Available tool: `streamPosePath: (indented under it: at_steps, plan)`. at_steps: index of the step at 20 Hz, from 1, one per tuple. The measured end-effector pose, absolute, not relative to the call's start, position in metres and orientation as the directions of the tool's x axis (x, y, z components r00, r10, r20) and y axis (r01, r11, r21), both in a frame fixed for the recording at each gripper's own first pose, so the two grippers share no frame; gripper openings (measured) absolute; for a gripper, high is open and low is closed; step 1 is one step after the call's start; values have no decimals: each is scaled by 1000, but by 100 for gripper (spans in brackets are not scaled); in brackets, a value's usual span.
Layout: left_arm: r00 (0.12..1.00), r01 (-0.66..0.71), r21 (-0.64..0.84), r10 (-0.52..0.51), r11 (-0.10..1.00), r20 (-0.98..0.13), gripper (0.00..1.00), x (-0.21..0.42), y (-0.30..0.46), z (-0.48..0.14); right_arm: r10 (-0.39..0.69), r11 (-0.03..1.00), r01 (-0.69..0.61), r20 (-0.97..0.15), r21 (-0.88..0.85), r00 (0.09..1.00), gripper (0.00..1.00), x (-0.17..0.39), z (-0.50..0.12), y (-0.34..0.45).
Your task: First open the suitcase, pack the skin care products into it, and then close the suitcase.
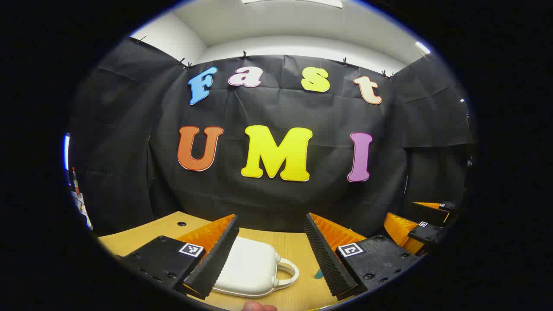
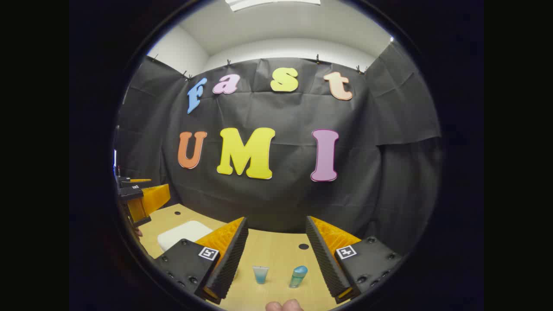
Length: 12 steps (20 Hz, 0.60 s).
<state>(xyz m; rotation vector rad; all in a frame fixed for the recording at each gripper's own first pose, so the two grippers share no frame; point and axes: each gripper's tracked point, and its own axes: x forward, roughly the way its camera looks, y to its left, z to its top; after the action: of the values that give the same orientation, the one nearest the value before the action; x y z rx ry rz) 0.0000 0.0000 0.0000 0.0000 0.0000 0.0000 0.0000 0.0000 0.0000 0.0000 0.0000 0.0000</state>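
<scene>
1. Two square black-and-white coded markers [image 1: 191, 249] were seen on the left gripper [image 1: 271, 222], at the lower centre of the left gripper view; no letters or digits could be read in them.
2. Two like markers [image 2: 208, 253] were seen on the right gripper [image 2: 277, 221], at the lower centre of the right gripper view, and were equally unreadable.
3. No print could be made out on the suitcase [image 1: 252, 268], the tube [image 2: 260, 274] or the bottle [image 2: 298, 276].
</scene>
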Motion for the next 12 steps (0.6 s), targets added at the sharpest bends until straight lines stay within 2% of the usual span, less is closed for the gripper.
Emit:
streamPosePath:
  at_steps: [12]
  plan:
    - [1000,-20,31,20,999,10,97,10,-3,1,2,1000,-3,8,11,1000,80,10,-2,-12]
